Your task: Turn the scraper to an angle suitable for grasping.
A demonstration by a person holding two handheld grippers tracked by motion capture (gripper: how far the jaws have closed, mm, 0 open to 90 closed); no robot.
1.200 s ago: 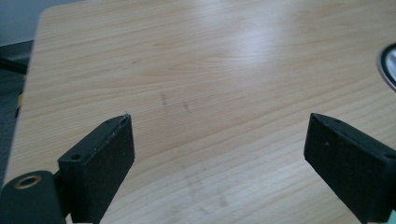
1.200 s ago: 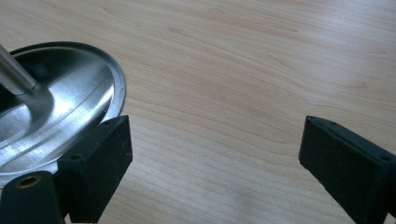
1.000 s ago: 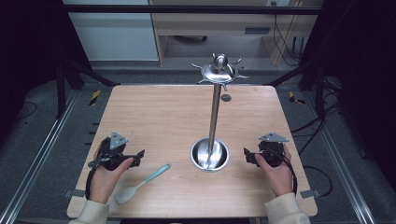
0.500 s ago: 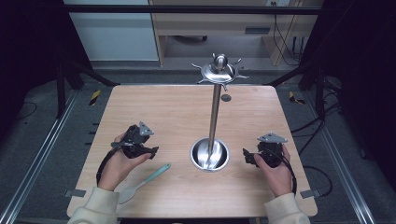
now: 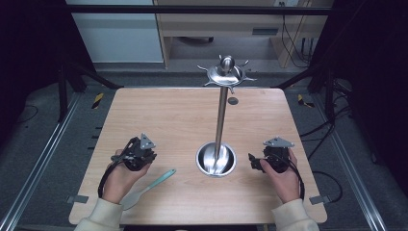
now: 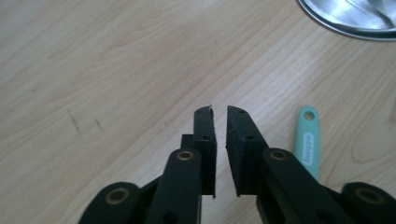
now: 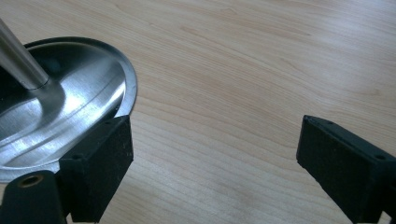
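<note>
My left gripper (image 5: 150, 156) sits at the table's front left, just above a mint-green spatula (image 5: 150, 186). Its jaws have just been closing; in the left gripper view (image 6: 220, 122) they stand all but together, with only a thin slit and nothing between them. The spatula's handle (image 6: 308, 142) lies on the wood to their right. My right gripper (image 5: 252, 161) rests at the front right, pointing left toward the round base (image 5: 204, 163) of a metal stand. Its fingers (image 7: 215, 140) are wide open over bare wood, and the left finger is close to the base's rim (image 7: 126, 88).
The stand's steel pole (image 5: 221, 115) rises from the dish-shaped base to a hooked crown (image 5: 226, 73) over the table's far edge. A small dark disc (image 5: 233, 100) lies near that edge. The wooden tabletop (image 5: 163, 120) is bordered by metal rails and dark floor.
The left hand has shifted right, closer to the stand, and its jaws went from wide open to nearly together. The right hand and the spatula stayed put.
</note>
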